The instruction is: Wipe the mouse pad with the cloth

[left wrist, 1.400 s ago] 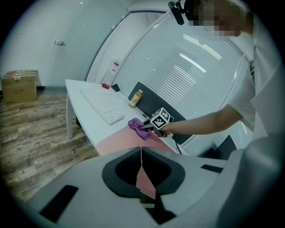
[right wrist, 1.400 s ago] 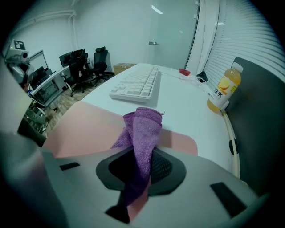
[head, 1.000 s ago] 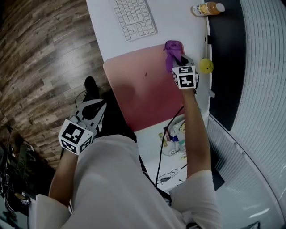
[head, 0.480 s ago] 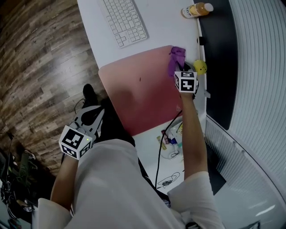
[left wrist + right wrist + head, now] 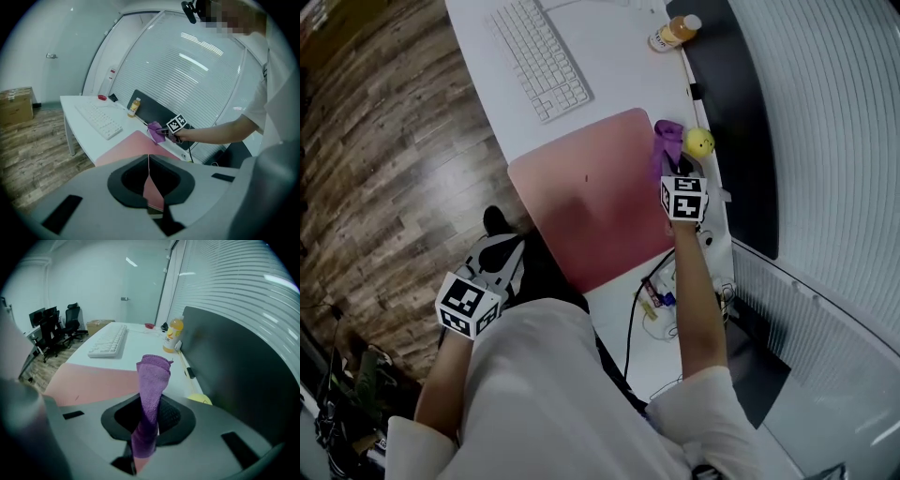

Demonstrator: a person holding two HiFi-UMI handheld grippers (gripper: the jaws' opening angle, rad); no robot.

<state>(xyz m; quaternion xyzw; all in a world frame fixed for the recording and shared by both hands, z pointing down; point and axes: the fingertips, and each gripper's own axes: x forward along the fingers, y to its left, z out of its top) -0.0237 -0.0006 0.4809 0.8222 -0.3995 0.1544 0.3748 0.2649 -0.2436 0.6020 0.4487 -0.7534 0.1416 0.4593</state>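
At the far right corner of the mouse pad (image 5: pixel 591 202), the right gripper (image 5: pixel 149 430) has its jaws clamped on the purple cloth (image 5: pixel 152 380), which is bunched upright over the pad's edge. The left gripper (image 5: pixel 149 185), jaws pressed together on nothing, hangs off the table (image 5: pixel 619 66). Judged progress: the cloth is in hand and at the pad, contact cannot be told, and a dark speck (image 5: pixel 586 176) mid-pad suggests wiping is unfinished.

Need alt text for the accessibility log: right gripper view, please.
The right gripper holds a purple cloth upright in its shut tongs, with a pink mouse pad to its left on a white desk. Beyond lie a white keyboard and an orange drink bottle; a yellow ball sits at right by a dark partition.
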